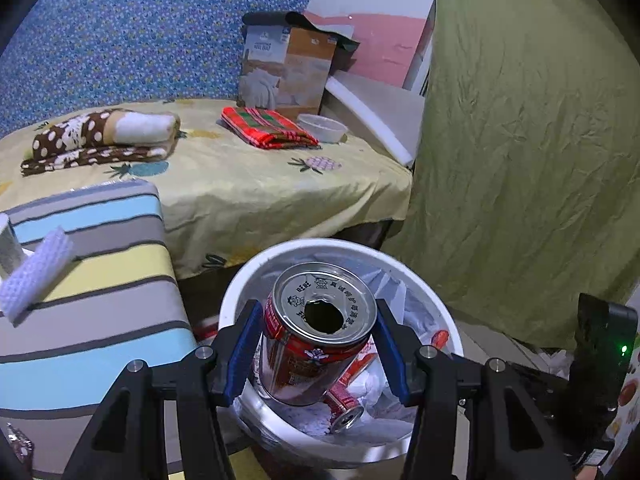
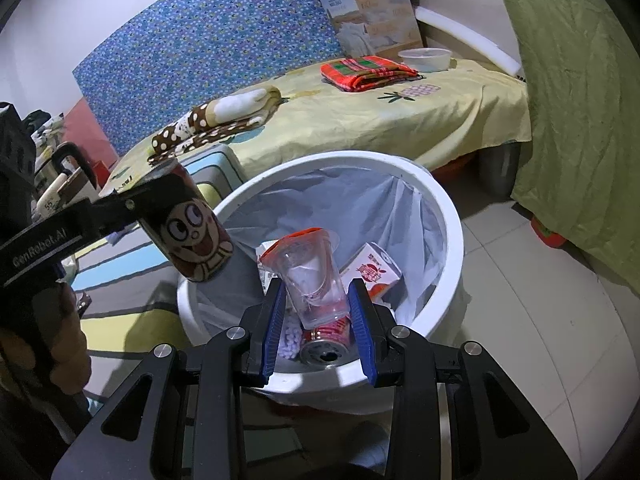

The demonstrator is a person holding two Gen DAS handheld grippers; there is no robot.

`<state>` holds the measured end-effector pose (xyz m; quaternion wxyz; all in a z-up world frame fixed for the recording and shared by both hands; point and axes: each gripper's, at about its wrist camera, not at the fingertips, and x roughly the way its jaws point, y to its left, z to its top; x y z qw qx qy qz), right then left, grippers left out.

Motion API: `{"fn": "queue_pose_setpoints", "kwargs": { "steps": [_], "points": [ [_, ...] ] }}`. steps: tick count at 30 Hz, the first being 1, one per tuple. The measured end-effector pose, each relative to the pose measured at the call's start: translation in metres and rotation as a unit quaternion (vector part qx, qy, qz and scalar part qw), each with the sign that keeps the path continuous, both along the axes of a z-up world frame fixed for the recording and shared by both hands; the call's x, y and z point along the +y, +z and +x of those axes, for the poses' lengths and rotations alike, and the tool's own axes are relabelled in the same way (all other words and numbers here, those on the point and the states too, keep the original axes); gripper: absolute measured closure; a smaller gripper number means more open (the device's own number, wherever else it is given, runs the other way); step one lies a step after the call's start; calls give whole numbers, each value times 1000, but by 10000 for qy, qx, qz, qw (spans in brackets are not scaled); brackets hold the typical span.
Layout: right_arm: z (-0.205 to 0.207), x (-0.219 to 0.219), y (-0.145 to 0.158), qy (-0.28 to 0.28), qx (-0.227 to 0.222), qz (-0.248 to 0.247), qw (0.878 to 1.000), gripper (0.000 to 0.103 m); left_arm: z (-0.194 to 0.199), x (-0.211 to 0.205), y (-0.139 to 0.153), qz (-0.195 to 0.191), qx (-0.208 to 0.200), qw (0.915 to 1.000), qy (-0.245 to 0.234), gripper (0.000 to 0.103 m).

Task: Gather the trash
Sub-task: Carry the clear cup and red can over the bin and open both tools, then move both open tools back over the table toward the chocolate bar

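Left wrist view: the left gripper (image 1: 316,344) holds a red drink can (image 1: 316,332) over a white trash bin (image 1: 436,300), its blue fingers (image 1: 240,354) clenched on the can's sides. The can's silver top, with its opened mouth, faces the camera. Below it, inside the lined bin, lie a second red can (image 1: 345,408) and crumpled white wrappers. To the left stands a striped cushioned stool (image 1: 96,280) with a white knitted cloth (image 1: 36,276) on it. Farther off is a bed (image 1: 240,184) with a yellow pineapple-print sheet, carrying a brown polka-dot blanket (image 1: 100,136), a folded red plaid cloth (image 1: 268,126), a clear plastic container (image 1: 323,127) and a cardboard box (image 1: 286,66). A green curtain (image 1: 520,160) hangs at right.

Right wrist view: the right gripper (image 2: 318,304) grasps a clear plastic cup (image 2: 316,280) with a torn red foil lid, its blue fingers (image 2: 276,320) pressed against the cup's sides, just above the near rim of the trash bin (image 2: 452,240). In the bin lie a red-and-white carton (image 2: 372,268), a red can (image 2: 326,344) and small white pellets. At left, the left gripper (image 2: 132,204) holds its can (image 2: 192,232), showing a cartoon face, tilted over the bin's left rim. The bed (image 2: 400,120) and the curtain (image 2: 580,120) lie beyond, on a pale tiled floor (image 2: 540,340).
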<state>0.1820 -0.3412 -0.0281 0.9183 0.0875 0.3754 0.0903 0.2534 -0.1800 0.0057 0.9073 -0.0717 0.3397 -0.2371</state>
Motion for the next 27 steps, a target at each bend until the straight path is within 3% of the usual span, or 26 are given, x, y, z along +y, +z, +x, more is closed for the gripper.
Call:
{"fn": "queue_pose_setpoints", "kwargs": {
  "steps": [14, 27],
  "points": [
    [6, 2, -7, -115, 333, -260, 9990, 67, 4, 3, -18, 154, 220, 9996, 24, 47],
    [-7, 1, 7, -157, 117, -196, 9996, 64, -30, 26, -2, 348, 15, 9992, 215, 47]
  ]
}}
